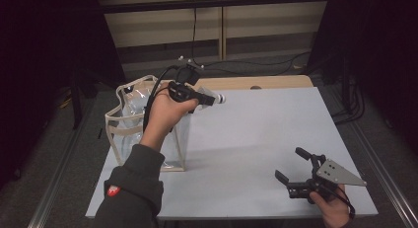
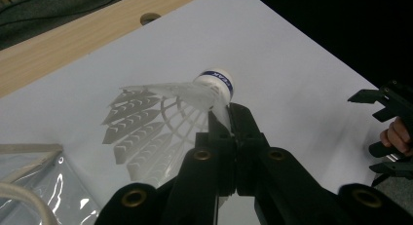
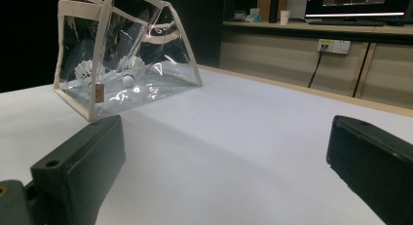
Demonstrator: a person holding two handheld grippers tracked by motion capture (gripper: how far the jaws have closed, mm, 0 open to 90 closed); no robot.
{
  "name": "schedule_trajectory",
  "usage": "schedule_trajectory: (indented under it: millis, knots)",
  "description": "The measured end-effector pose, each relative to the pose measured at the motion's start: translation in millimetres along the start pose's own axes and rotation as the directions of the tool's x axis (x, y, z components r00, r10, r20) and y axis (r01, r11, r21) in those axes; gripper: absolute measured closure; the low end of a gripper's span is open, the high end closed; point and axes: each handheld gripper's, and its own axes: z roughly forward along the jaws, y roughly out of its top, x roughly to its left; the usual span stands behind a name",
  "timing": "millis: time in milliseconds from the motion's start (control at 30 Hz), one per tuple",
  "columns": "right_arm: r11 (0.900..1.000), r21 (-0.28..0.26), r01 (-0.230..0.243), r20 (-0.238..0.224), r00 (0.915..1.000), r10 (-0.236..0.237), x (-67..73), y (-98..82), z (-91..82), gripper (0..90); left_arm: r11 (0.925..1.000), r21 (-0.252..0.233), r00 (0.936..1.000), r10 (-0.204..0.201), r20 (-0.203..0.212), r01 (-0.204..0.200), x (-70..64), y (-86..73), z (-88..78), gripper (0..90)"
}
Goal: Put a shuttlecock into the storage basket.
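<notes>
A white shuttlecock (image 2: 160, 108) with a blue-banded cork tip hangs above the white table. My left gripper (image 2: 229, 113) is shut on the edge of its feather skirt near the cork. In the high view that left gripper (image 1: 204, 97) is held up just right of a clear plastic bag (image 1: 143, 124) with cream trim, and the shuttlecock (image 1: 219, 98) points right. My right gripper (image 1: 290, 164) rests low at the table's front right, open with nothing between its jaws. In the right gripper view the bag (image 3: 122, 54) stands ahead of the right gripper (image 3: 224, 142) with two shuttlecocks (image 3: 131, 69) inside.
The white table top (image 1: 256, 139) stretches wide between the two hands. A wooden strip (image 1: 256, 82) with a hole runs along its far edge. The bag stands at the table's left edge. Cables lie on the floor behind the table.
</notes>
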Motion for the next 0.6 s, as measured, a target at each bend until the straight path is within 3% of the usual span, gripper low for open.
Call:
schedule_trajectory:
  millis: [600]
  knots:
    - [1.0,0.0,0.001,0.002,1.0,-0.001,-0.1,-0.2,-0.1,0.3,1.0,0.0,1.0,-0.009,-0.003,0.009,5.4,4.1,-13.4,89.5]
